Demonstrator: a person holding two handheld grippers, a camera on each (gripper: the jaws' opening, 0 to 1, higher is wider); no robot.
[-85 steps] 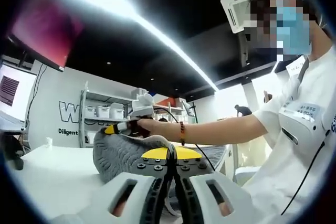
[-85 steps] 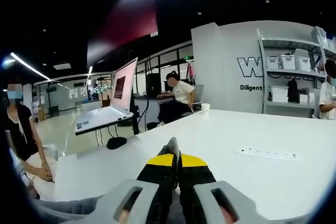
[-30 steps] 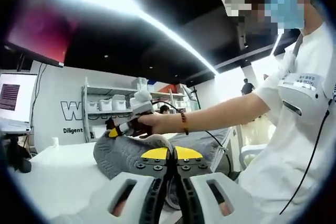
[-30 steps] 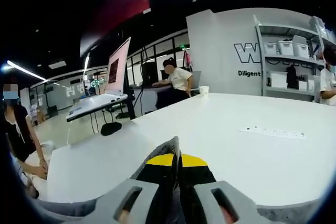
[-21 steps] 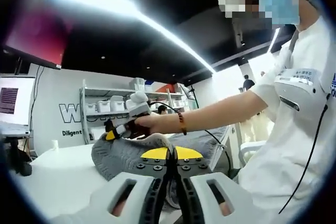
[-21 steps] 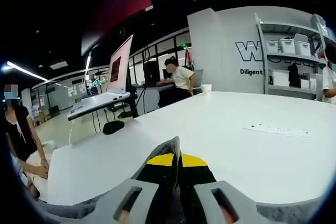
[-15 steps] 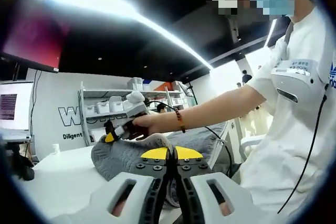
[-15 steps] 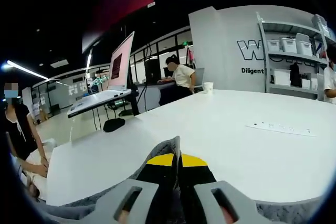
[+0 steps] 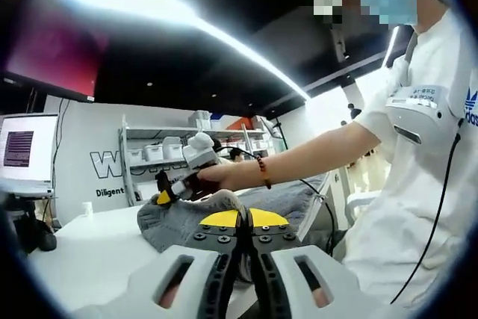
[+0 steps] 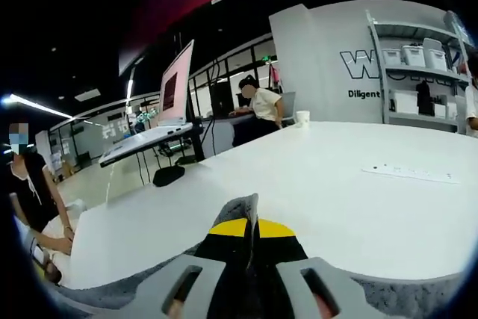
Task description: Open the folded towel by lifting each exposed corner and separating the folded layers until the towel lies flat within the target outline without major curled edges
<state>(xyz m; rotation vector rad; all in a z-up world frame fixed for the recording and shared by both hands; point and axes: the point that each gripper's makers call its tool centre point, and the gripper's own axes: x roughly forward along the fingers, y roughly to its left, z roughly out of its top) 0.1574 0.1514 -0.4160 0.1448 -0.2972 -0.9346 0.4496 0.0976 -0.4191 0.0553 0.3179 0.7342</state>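
Observation:
The grey knitted towel [image 9: 179, 223] is lifted in a bunched hump above the white table [image 9: 82, 252]. My left gripper [image 9: 243, 218] is shut on its near edge, the cloth pinched between the yellow-tipped jaws. Farther left in the left gripper view, a hand holds my right gripper [image 9: 164, 197], which is shut on the towel's far upper edge. In the right gripper view, my right gripper [image 10: 252, 228] stands shut, with a fold of the towel [image 10: 240, 208] sticking up between the jaws. More grey cloth hangs low at both sides of that view.
The white table [image 10: 321, 192] stretches ahead with a white power strip [image 10: 411, 173] on it and a cup [image 10: 302, 118] at its far edge. A laptop [image 10: 160, 110] and mouse [image 10: 168, 175] are at the left. A person in a white shirt [image 9: 418, 184] is at the right.
Both views have shifted a little with the hands. Both grippers keep their hold on the towel, which stays lifted and bunched.

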